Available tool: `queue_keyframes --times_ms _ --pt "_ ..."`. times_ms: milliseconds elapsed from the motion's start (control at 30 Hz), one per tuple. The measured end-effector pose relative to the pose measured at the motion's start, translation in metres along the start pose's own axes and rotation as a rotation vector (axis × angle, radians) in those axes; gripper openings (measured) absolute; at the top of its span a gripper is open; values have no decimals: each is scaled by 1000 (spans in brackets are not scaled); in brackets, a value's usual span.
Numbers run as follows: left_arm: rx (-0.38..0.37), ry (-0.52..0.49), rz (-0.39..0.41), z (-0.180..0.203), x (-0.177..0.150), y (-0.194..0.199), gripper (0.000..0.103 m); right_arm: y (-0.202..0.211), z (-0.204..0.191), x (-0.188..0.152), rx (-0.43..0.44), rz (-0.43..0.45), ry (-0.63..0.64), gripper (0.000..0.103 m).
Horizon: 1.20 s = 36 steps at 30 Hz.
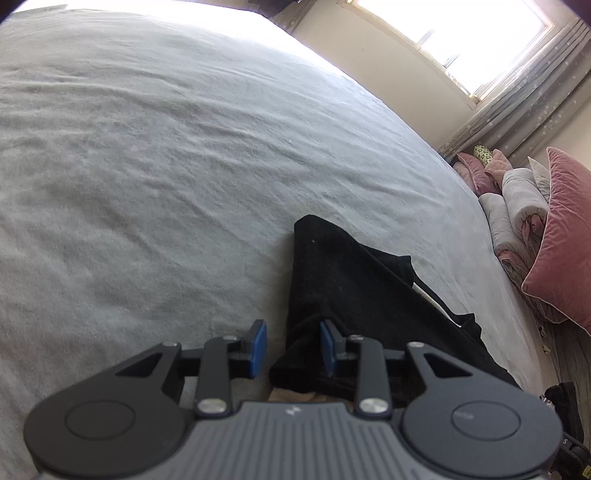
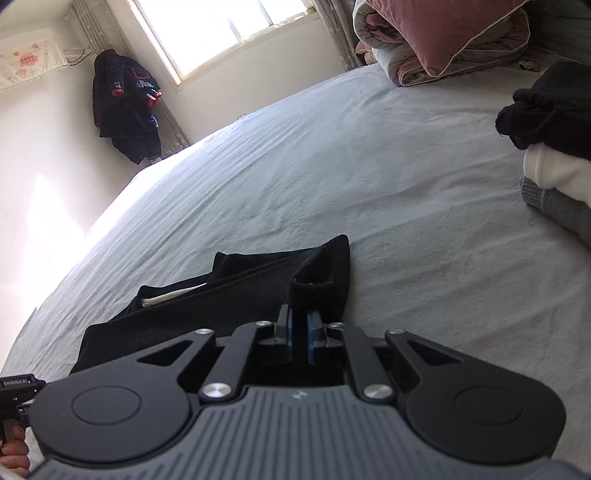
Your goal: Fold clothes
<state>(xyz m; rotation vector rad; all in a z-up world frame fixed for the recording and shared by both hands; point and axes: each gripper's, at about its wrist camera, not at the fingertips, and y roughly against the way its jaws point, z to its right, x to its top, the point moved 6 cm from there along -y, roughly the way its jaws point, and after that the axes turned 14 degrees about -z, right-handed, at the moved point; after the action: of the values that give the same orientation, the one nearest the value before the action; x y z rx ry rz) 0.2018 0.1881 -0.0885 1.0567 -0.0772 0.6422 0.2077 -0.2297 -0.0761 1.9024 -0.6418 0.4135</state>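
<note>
Right claw (image 2: 299,338) pinching lengthwise-folded black garment (image 2: 229,295)

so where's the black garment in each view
left wrist: black garment lies lower centre-right on the grey bedsheet, running up from between the open left claw.
right wrist: black garment sits lower centre-left, one edge pinched in the right claw.
shared landmark: the bright window beyond the bed.
</note>
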Motion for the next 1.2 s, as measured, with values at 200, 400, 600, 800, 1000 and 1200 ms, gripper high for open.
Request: queue_keyframes --times_ms 200,400,600,800,1000,1200 --pt "-15 -39 21 11 29 -7 32 -1 9 -5 34 -32 10 14" --pt "-22 -47 4 5 55 -25 32 6 7 24 43 19 43 43" --pt "-60 -14 11 4 63 -41 31 -34 5 47 -4 -12 87 42" --pt "-89 -74 153 20 60 -33 4 -42 -4 33 -96 64 188 9" --pt "-26 -132 144 24 65 -45 6 -23 -1 35 -154 168 172 8" --pt "57 -159 148 20 63 -28 24 -34 1 37 -198 71 206 19"
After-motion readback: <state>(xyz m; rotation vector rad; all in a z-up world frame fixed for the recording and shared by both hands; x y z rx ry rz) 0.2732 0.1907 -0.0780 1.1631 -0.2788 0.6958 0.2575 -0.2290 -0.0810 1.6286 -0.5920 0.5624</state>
